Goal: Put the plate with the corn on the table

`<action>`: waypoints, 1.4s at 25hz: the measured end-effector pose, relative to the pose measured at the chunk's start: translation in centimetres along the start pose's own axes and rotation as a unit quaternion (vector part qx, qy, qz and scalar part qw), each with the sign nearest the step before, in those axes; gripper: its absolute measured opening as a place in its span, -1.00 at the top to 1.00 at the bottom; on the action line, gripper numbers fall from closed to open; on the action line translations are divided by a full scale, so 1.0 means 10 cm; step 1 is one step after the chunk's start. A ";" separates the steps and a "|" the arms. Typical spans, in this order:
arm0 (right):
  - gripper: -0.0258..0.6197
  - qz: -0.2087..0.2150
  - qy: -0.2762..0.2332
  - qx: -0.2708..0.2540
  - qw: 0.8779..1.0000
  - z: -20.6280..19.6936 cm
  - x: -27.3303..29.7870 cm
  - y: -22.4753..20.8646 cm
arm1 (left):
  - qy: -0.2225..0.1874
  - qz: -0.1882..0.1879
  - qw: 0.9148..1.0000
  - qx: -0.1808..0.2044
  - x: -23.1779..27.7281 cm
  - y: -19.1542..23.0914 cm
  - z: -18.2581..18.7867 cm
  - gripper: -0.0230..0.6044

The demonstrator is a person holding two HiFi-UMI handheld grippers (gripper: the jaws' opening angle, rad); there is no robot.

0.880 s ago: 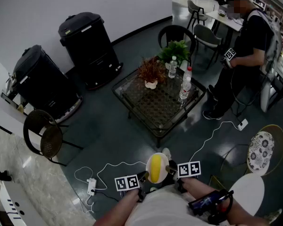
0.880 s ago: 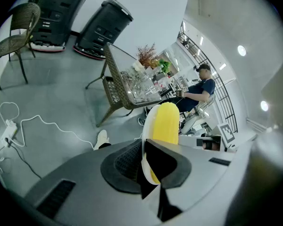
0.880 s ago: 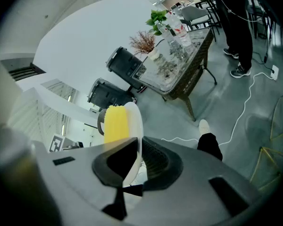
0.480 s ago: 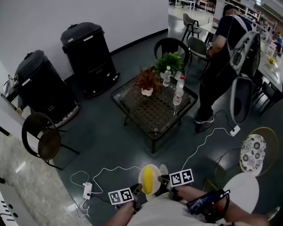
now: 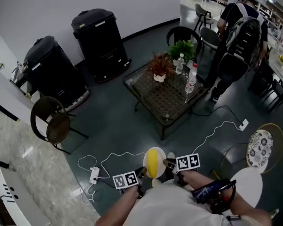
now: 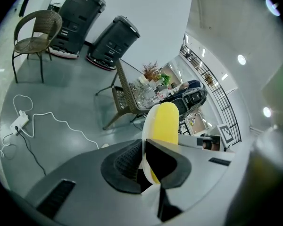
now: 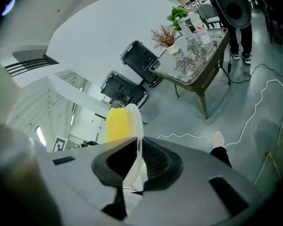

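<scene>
A white plate (image 5: 146, 157) with a yellow corn cob (image 5: 153, 163) on it is held level just in front of my body. My left gripper (image 5: 140, 174) is shut on its left rim and my right gripper (image 5: 167, 163) is shut on its right rim. In the left gripper view the plate (image 6: 148, 121) and corn (image 6: 164, 122) stick up edge-on from the jaws. The right gripper view shows the plate (image 7: 134, 135) and corn (image 7: 117, 124) the same way. The glass-topped wicker table (image 5: 166, 97) stands a few steps ahead across the floor.
On the table are a dried plant pot (image 5: 160, 68), a green plant (image 5: 182, 49) and two bottles (image 5: 191, 83). White cables (image 5: 108, 158) and a power strip (image 5: 94, 174) lie on the floor. A wicker chair (image 5: 54, 124) and two black bins (image 5: 100, 43) stand left; a person with a backpack (image 5: 239, 41) is beyond the table.
My view has shifted, so the table now lies more to the right. The person beyond the table has turned away and moved farther off. The plate stays gripped between both grippers.
</scene>
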State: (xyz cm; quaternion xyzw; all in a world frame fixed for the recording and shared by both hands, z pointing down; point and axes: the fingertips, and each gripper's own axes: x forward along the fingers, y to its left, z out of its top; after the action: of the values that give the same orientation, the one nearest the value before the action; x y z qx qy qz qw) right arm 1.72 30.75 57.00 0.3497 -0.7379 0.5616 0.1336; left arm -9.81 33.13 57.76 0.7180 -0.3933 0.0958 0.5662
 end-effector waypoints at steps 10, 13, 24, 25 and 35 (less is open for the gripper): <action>0.79 0.011 -0.002 -0.004 1.000 0.05 0.12 0.10 | -0.011 0.011 1.000 0.004 -0.09 0.07 0.12 0.82; 0.79 0.012 -0.001 -0.006 1.000 0.03 0.12 0.10 | -0.011 0.011 1.000 0.002 -0.10 0.08 0.09 0.82; 0.79 0.014 -0.008 -0.001 1.000 -0.04 0.08 0.05 | -0.013 0.008 1.000 -0.001 -0.09 0.06 0.00 0.82; 0.79 0.014 -0.009 0.000 1.000 -0.05 0.07 0.04 | -0.013 0.008 1.000 0.000 -0.09 0.06 -0.01 0.82; 0.79 0.016 -0.013 0.002 1.000 -0.09 -0.02 0.01 | -0.012 0.005 1.000 -0.003 -0.07 0.01 -0.10 0.82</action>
State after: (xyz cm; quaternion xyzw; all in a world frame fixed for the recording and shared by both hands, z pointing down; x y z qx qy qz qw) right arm 1.59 31.67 57.08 0.3456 -0.7439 0.5604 0.1143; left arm -10.02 34.38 57.77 0.7154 -0.4038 0.0894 0.5631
